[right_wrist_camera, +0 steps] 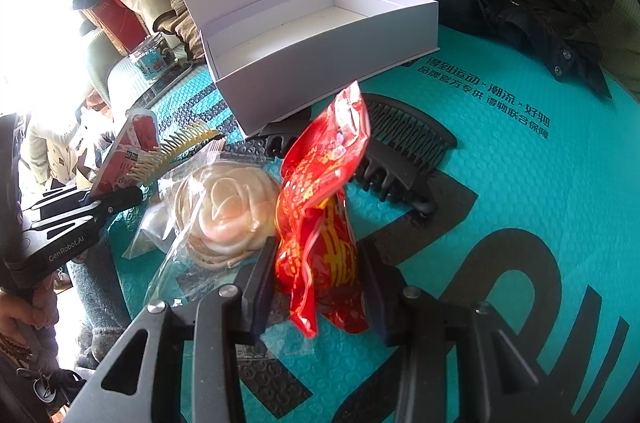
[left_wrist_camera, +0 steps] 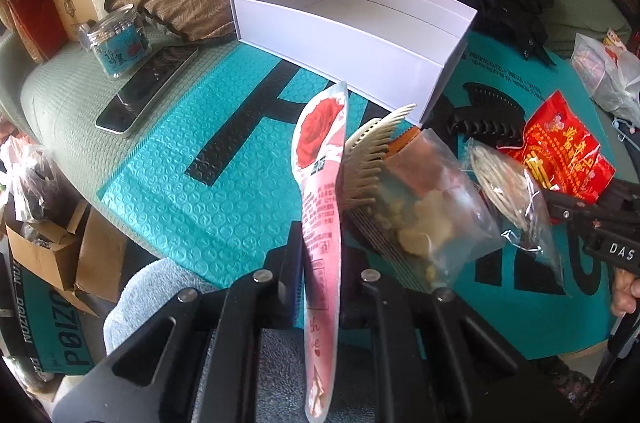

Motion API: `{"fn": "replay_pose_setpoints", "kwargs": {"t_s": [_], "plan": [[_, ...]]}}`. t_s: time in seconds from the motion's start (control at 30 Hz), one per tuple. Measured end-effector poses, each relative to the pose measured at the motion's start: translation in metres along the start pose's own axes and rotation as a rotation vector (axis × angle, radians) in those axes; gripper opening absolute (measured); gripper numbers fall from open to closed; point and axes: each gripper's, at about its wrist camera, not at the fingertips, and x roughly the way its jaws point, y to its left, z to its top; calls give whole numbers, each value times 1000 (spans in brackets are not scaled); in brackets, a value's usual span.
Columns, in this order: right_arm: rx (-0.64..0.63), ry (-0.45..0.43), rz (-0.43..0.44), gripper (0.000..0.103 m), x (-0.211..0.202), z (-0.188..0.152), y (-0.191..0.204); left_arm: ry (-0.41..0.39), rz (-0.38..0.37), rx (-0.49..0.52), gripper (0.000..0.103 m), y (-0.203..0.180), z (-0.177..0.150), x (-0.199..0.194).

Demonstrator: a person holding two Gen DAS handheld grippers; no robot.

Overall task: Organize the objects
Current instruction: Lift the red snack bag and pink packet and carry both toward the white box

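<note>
The left tool (left_wrist_camera: 320, 287) is clamped on a thin, floppy pink sachet (left_wrist_camera: 320, 159), the right tool (right_wrist_camera: 316, 287) on a crinkly, light red packet (right_wrist_camera: 320, 203), both gripped low.

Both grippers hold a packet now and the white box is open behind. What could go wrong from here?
1. The pink rose sachet is thin and stands tall in the left gripper; it may bend or slip out.
2. The crumpled red packet in the right gripper may slip.
3. Both packets heading for the white box could collide.
</note>
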Motion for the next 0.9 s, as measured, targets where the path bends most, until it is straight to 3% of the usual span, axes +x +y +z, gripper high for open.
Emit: {"fn": "replay_pose_setpoints", "kwargs": {"t_s": [0.9], "plan": [[13, -139, 55, 35, -45, 11, 1, -79, -5, -48, 9, -13, 14, -67]]}}
